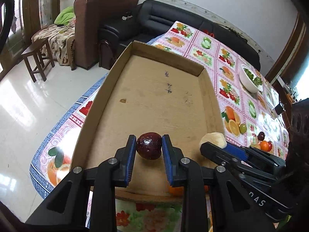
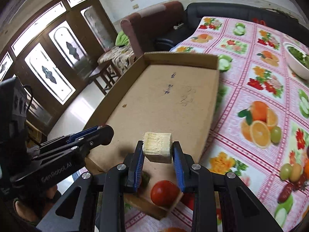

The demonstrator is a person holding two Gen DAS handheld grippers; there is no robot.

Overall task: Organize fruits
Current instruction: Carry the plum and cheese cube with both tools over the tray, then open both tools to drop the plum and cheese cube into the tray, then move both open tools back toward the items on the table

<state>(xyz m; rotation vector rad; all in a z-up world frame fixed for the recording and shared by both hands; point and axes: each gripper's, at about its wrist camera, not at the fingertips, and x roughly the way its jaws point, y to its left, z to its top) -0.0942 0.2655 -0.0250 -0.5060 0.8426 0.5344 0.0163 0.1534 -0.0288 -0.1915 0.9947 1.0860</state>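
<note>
While your left claw (image 1: 148,145) grips the dark fruit (image 1: 148,145) and your right claw (image 2: 158,150) the pale chunk (image 2: 158,147), both hang over the tray (image 1: 154,96). Lower, then release each apart.

Cardboard tray (image 1: 154,100) on the tabletop (image 2: 251,89), both claws over its near end

The left claw (image 1: 149,145) holds a plum (image 1: 148,145) beside the right claw (image 2: 157,150) holding a pale chunk (image 2: 157,149). A tomato (image 2: 164,192) lies in the tray's near corner. A bowl (image 1: 250,81) stands right of the tray.

Left gripper (image 1: 148,145) clamps dark red fruit (image 1: 148,145) over cardboard tray (image 1: 154,96). Right gripper (image 1: 213,141) at 3 o'clock holds pale chunk (image 1: 212,137). White bowl (image 1: 249,81) at 1 o'clock.
</note>
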